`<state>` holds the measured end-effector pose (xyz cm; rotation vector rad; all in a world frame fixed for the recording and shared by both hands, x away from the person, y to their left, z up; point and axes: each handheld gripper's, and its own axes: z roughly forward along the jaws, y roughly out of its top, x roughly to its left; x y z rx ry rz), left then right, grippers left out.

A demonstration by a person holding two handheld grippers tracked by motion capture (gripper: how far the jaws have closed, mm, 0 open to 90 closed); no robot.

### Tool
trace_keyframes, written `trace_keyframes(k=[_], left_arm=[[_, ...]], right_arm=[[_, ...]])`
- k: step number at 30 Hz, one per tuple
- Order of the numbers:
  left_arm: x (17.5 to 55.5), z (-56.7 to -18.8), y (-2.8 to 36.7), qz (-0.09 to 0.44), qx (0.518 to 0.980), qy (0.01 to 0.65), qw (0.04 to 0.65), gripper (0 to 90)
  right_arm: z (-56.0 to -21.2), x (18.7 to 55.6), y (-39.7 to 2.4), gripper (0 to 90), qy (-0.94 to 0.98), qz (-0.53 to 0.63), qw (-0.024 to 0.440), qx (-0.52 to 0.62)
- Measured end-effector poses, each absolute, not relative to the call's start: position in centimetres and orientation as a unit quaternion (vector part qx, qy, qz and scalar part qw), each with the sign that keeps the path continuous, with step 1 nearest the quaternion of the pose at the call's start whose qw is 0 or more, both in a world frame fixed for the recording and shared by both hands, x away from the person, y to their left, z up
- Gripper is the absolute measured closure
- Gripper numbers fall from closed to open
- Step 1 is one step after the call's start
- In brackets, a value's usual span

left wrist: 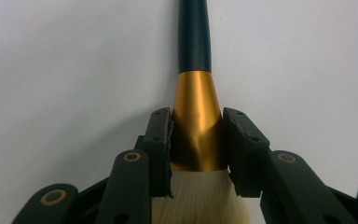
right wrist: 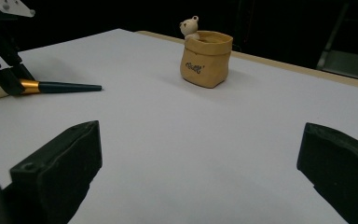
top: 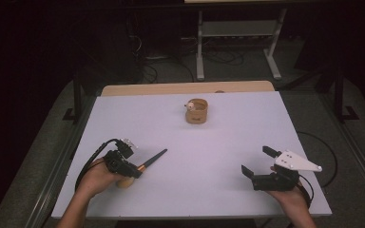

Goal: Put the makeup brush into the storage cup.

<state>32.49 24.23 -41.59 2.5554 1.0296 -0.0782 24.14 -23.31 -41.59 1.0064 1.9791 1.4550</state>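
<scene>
A makeup brush (top: 154,157) with a dark handle, gold ferrule and pale bristles lies on the white table (top: 228,137) at the front left. My left gripper (top: 138,171) is shut on its gold ferrule (left wrist: 196,121), one pad pressing on each side, with the handle pointing away toward the table's middle. In the right gripper view the brush (right wrist: 60,87) lies flat on the table under the left gripper (right wrist: 9,79). My right gripper (top: 256,160) stands open near the front right, nothing between its jaws.
A small tan pouch (top: 196,111) with a little bear figure (top: 189,105) peeking over its rim stands at the back middle of the table. A wooden edge (top: 185,88) runs behind the white surface. A metal stand (top: 237,42) stands beyond on the floor.
</scene>
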Motion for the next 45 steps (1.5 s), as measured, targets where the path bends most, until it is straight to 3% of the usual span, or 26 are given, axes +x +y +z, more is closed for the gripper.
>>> trace_keyframes(k=[16, 27, 45], left_arm=[[32.4, -40.1, 25.0, -0.019, 0.892, 0.379, 0.245, 64.2], [32.0, -38.6, 24.1, -0.031, 0.892, 0.343, 0.295, 64.2], [32.4, -36.8, 22.8, -0.038, 0.899, 0.293, 0.323, 64.2]], right_arm=[[-41.6, 24.2, -23.3, 0.0, 0.725, 0.531, 0.241, 0.367], [-41.6, 24.3, -23.3, 0.0, 0.729, 0.533, 0.235, 0.360], [-40.1, 25.9, -22.8, 0.0, 0.725, 0.562, 0.208, 0.341]])
